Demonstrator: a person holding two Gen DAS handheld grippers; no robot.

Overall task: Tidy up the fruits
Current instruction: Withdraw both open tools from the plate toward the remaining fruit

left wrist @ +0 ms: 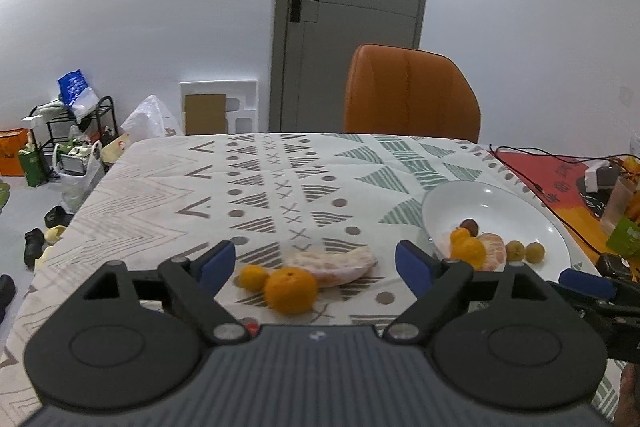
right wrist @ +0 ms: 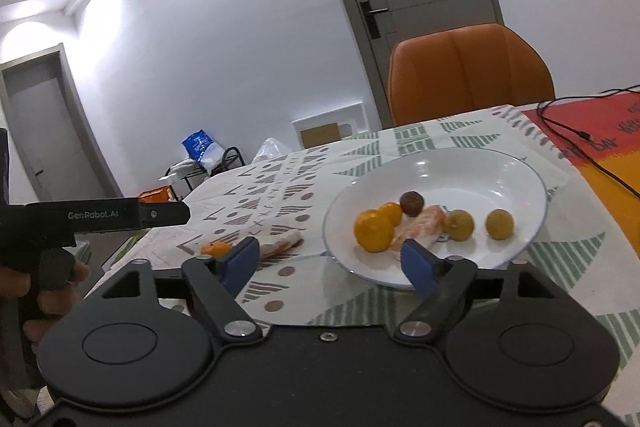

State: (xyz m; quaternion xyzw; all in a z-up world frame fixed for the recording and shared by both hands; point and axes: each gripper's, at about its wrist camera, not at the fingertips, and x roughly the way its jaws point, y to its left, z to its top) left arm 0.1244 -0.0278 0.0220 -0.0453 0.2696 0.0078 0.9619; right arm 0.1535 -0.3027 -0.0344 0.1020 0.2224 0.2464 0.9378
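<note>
We see a table covered by a patterned tablecloth (left wrist: 256,195) with grey and green triangles, in a room with pale walls. Behind it stand an orange chair (left wrist: 412,95) and a grey door (left wrist: 352,15). On the floor to the left, a black rack (left wrist: 76,131) holds bags and clutter.

A white plate (right wrist: 500,175) sits on the cloth. In it we count two small oranges (right wrist: 374,230), a peeled orange (right wrist: 424,223), a dark red fruit (right wrist: 412,203) and two yellowish round fruits (right wrist: 500,223). Outside the plate, on the cloth, lie a large orange (left wrist: 291,290), a smaller orange (left wrist: 253,277) touching it, and a pale piece of peeled fruit (left wrist: 336,265) just behind them.

Our left gripper (left wrist: 316,263) hangs with its blue-tipped fingers spread wide, empty, the loose fruits between them in view. Our right gripper (right wrist: 332,261) is likewise spread wide and empty, near the plate's front rim.

A black cable (right wrist: 580,139) trails over a red and orange mat (right wrist: 608,147) to the right of the plate. Only the right wrist view shows a hand (right wrist: 48,291) gripping the left tool's handle, and a second grey door (right wrist: 44,131) at far left.
</note>
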